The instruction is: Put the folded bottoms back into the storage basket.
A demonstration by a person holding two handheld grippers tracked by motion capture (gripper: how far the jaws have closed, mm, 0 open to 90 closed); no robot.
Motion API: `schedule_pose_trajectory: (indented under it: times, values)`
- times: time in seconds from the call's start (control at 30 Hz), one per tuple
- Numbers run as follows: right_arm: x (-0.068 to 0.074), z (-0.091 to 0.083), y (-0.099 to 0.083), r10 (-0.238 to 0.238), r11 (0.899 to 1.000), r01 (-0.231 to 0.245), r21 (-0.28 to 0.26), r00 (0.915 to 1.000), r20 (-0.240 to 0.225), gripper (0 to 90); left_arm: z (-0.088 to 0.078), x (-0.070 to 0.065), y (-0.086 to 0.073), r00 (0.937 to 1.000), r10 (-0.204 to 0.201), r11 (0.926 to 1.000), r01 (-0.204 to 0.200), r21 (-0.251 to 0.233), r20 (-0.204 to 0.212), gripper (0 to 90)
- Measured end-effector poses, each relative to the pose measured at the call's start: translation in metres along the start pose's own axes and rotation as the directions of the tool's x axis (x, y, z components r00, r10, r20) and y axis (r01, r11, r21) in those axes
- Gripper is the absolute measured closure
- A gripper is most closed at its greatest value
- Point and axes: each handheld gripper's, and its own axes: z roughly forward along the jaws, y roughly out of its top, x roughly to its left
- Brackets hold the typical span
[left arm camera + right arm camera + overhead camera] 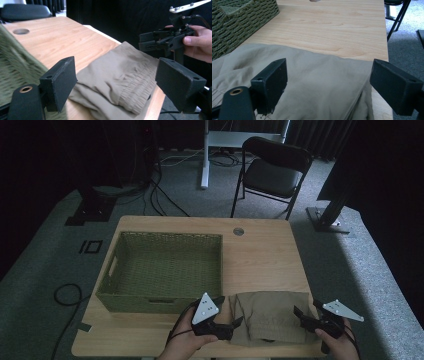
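Holding both grippers at the near edge of the table, I see each with its jaws spread and nothing between them. My left gripper [231, 324] sits at the left end of the folded khaki garment [267, 316]; in the left gripper view its two black jaws frame the gathered waistband [136, 86], standing apart from the cloth on either side. My right gripper [300, 316] sits at the garment's right end, its jaws likewise released; in the right gripper view they straddle the smooth folded edge [362, 87] of the fabric, though I cannot tell whether they touch it. Each gripper is carried by a hand [182, 342] entering from the bottom of the high view, with a grey three-cornered plate [205, 309] on top. The garment lies flat on the wooden table [260, 255], along its near edge. Just to the garment's left stands a green woven basket [107, 285], its near right corner close to the cloth. Beyond the table, a black folding chair [274, 170] stands on the grey carpet [350, 265].
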Motion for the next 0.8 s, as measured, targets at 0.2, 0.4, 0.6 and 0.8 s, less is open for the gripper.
schedule_pose_trajectory:
  times: [0.2,0.4,0.6,0.8]
  values:
    - [-0.003,0.001,-0.005,0.011,1.000,-0.011,0.007,0.9999,0.007,14.7,0.018,-0.009,-0.011,0.9995,-0.029,0.9995,0.029,0.012,-0.008,17.8]
    - [-0.005,0.001,-0.006,0.012,1.000,-0.012,0.005,0.9999,0.005,14.7,0.034,-0.015,-0.026,0.9979,-0.063,0.9974,0.064,0.034,-0.017,17.8]
    - [-0.007,0.006,-0.011,-0.022,1.000,0.022,0.014,0.9998,-0.002,14.7,0.054,-0.019,-0.046,0.9935,-0.091,0.9932,0.095,0.068,-0.069,17.8]
    - [-0.013,0.006,-0.014,-0.017,1.000,0.017,0.016,0.9995,0.028,14.4,0.063,-0.018,-0.058,0.9858,-0.121,0.9878,0.131,0.084,-0.116,17.8]
